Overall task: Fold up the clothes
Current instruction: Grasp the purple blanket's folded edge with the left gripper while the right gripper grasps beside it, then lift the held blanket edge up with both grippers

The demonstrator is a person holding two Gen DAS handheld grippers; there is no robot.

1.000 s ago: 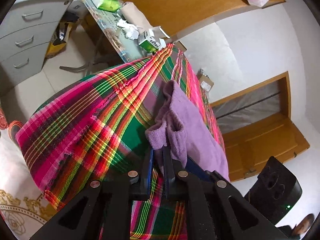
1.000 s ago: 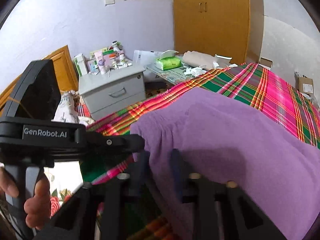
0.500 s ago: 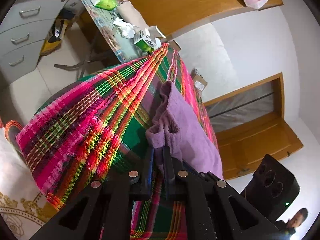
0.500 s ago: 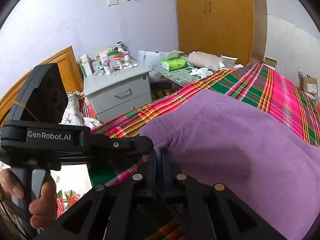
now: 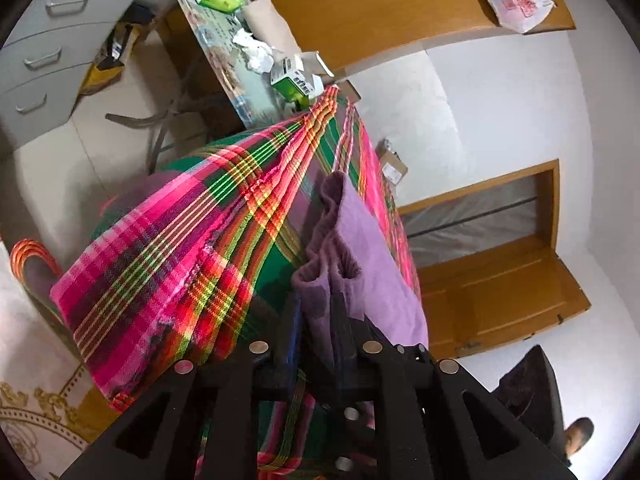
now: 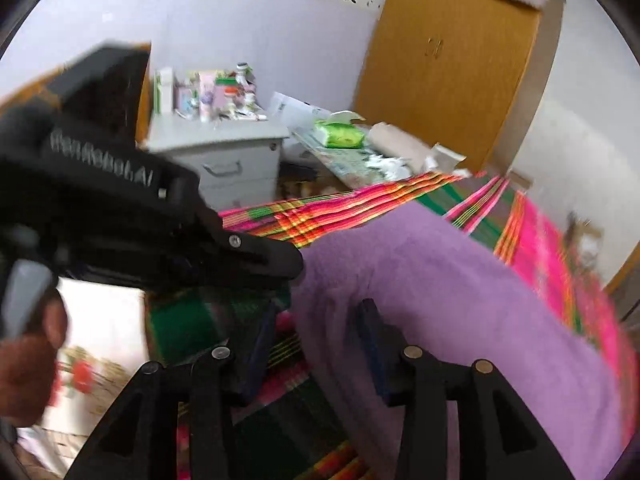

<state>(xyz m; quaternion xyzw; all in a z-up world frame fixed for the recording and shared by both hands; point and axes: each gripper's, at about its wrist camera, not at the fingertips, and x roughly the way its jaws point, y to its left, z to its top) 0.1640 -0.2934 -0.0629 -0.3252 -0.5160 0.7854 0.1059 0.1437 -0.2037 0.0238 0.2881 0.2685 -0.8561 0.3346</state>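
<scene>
Right gripper (image 6: pixel 316 320) just let go: jaws were clenched a moment ago, now spread, soft purple fleece garment (image 6: pixel 460 300) loose between them. Left gripper (image 5: pixel 316 312) still clamped on its bunched corner, over the pink-green plaid bedspread (image 5: pixel 180 248). Looks like a regrip before the next fold.

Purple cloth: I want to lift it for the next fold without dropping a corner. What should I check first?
1. Left claw shut on the cloth: ok.
2. Right claw gripping the cloth: not ok, its jaws stand apart with the cloth's edge between them.
3. Cloth resting on the plaid sheet: ok.
4. Clearance between the two claws: cannot tell, they are close and the right view is blurred.
5. Far edge of the cloth lying flat: cannot tell, it is out of view.
</scene>
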